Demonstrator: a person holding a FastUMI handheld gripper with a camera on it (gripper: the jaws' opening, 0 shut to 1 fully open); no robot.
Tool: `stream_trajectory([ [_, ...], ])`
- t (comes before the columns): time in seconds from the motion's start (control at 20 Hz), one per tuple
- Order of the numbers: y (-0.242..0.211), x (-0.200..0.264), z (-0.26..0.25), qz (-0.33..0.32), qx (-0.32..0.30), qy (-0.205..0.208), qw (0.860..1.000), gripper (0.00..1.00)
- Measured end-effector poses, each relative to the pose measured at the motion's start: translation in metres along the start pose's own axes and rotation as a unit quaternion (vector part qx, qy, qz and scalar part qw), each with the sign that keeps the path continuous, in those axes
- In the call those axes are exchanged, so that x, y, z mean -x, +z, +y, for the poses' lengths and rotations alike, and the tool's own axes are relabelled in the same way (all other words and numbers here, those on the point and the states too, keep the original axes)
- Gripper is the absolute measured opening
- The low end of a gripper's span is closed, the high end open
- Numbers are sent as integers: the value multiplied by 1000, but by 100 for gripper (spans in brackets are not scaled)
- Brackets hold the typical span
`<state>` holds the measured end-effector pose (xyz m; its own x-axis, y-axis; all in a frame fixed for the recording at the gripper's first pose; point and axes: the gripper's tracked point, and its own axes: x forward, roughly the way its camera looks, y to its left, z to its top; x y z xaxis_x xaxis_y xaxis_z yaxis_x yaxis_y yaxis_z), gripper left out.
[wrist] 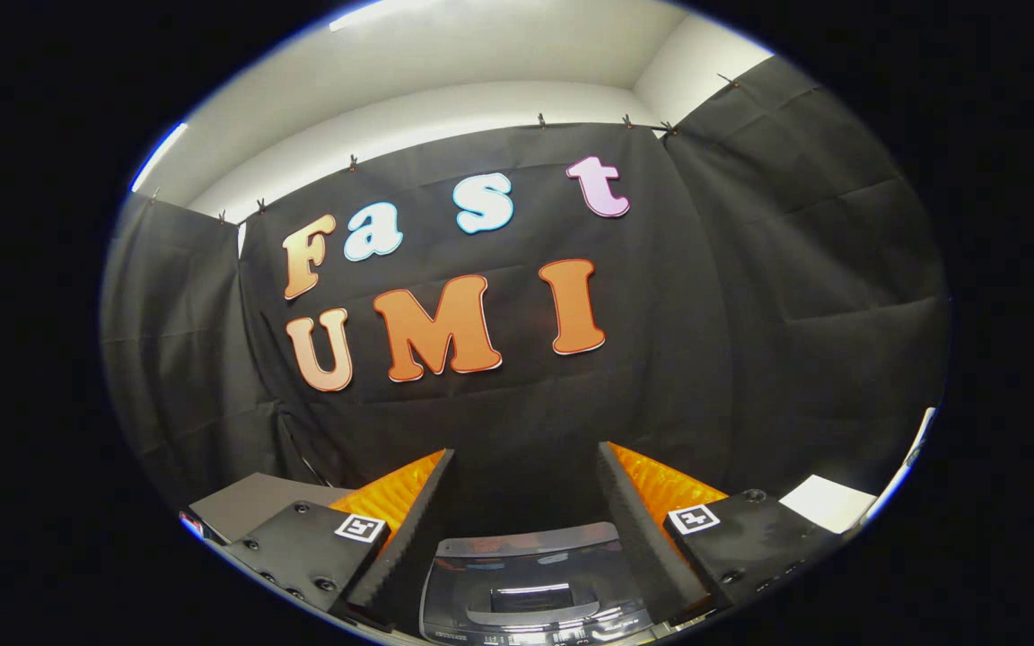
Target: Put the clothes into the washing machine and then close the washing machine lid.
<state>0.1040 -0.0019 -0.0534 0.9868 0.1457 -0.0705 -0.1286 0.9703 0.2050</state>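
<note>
My gripper (526, 462) is open, its two fingers spread wide with nothing between them. Below and between the fingers lies the washing machine (530, 588), seen from above; its glossy dark lid reflects a ceiling light and looks shut flat. A strip of controls runs along the machine's near edge. The gripper is held above the machine, pointing toward the black booth wall beyond.
A grey box-like surface (252, 502) sits to the left of the left finger. A white flat patch (827, 502) lies to the right of the right finger. Black cloth walls close the booth on three sides.
</note>
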Motion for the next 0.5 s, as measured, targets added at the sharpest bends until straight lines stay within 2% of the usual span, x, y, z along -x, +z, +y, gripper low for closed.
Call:
stream_trajectory([
  [0.5,-3,1,4,3,2,6,1000,99],
])
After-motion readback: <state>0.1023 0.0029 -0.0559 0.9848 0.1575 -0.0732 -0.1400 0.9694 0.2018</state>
